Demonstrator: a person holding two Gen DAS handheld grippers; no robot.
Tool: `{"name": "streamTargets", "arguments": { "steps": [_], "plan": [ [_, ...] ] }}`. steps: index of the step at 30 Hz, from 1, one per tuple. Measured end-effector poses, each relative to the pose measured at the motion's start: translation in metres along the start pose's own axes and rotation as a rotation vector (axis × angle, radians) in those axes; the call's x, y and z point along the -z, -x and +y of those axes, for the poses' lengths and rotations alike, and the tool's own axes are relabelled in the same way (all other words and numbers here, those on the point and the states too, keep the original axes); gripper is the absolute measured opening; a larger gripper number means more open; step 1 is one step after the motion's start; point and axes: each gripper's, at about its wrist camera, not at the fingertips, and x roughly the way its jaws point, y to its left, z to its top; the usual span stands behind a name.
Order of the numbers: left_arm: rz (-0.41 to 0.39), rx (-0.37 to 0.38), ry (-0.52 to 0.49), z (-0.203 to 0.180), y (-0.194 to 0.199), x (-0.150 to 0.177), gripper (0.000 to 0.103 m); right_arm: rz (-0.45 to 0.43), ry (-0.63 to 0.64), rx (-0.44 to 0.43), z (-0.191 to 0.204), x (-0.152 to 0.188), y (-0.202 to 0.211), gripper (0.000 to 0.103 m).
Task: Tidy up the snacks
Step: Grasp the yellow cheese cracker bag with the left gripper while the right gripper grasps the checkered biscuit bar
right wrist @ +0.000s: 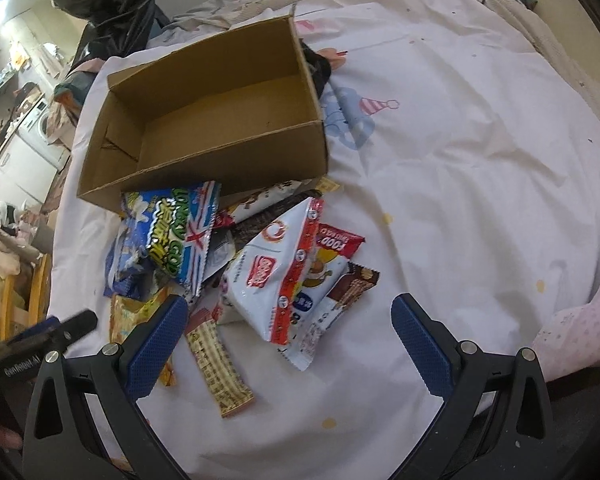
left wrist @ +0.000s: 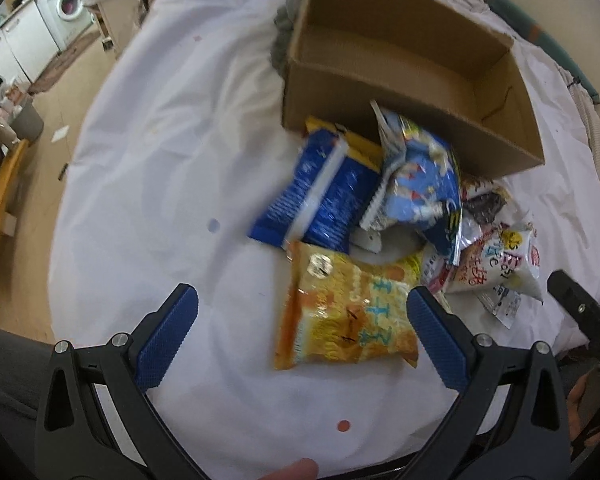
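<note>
Bed [right wrist: 460, 140], white printed sheet, fills both frames; we see its far edge cut off. Washing machine [left wrist: 70, 2], upper left, blurred. Cardboard box [left wrist: 400, 72], open and empty, top centre. Snack pile [right wrist: 260, 248] touches the box's near wall; we cannot read the lower packets, which overlap. Orange packet [left wrist: 340, 312] lies nearest. Left gripper [left wrist: 302, 340] spread, holding nothing. Right gripper [right wrist: 290, 344] spread, holding nothing.

black-framed hand-held gripper [left wrist: 302, 332] with blue knurled pads [left wrist: 168, 338] and silver screws [left wrist: 61, 347]
</note>
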Motion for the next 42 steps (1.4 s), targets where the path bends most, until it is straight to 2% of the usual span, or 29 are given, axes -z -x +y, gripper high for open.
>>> {"name": "streamTargets", "arguments": {
  "steps": [7, 11, 15, 18, 20, 23, 27, 30, 32, 34, 36, 38, 42],
  "plan": [
    [0.121, -0.004, -0.03, -0.027, -0.044, 0.004, 0.103, 0.002, -0.01, 0.01, -0.002, -0.001, -0.002, 0.103],
    [0.142, 0.003, -0.096, -0.043, -0.062, 0.006, 0.103, -0.009, 0.017, 0.032, 0.002, 0.0, -0.002, 0.103],
    [0.162, 0.006, -0.085, -0.043, -0.073, 0.007, 0.097, -0.011, 0.019, 0.033, 0.002, 0.0, -0.001, 0.103],
    [0.148, 0.008, -0.107, -0.042, -0.07, 0.011, 0.081, -0.022, 0.014, 0.02, 0.002, 0.0, 0.002, 0.103],
    [0.142, 0.013, -0.105, -0.042, -0.064, 0.012, 0.066, -0.027, 0.016, 0.018, 0.002, 0.0, 0.004, 0.103],
    [0.159, 0.026, -0.102, -0.036, -0.048, 0.015, 0.062, -0.024, 0.011, 0.015, 0.002, 0.0, 0.003, 0.103],
    [0.157, 0.036, -0.116, -0.029, -0.025, 0.019, 0.062, -0.023, 0.013, 0.012, 0.002, 0.0, 0.003, 0.103],
    [0.122, 0.044, -0.183, -0.029, -0.004, 0.017, 0.062, -0.02, 0.02, 0.0, 0.003, 0.001, 0.003, 0.103],
    [0.127, 0.047, -0.205, -0.027, 0.008, 0.013, 0.062, -0.008, 0.028, -0.053, 0.004, 0.001, 0.001, 0.103],
    [0.106, 0.049, -0.19, -0.019, 0.015, 0.003, 0.062, 0.01, 0.029, -0.097, 0.006, 0.001, -0.001, 0.1],
    [0.067, 0.029, -0.187, -0.003, 0.027, 0.003, 0.062, 0.056, 0.057, -0.114, 0.012, 0.004, -0.009, 0.088],
    [0.038, 0.007, -0.162, 0.011, 0.028, 0.001, 0.062, 0.106, 0.089, -0.126, 0.021, 0.01, -0.019, 0.082],
    [0.079, 0.05, -0.083, 0.024, 0.008, 0.001, 0.062, 0.207, 0.219, -0.122, 0.049, 0.025, -0.042, 0.078]
  ]
}}
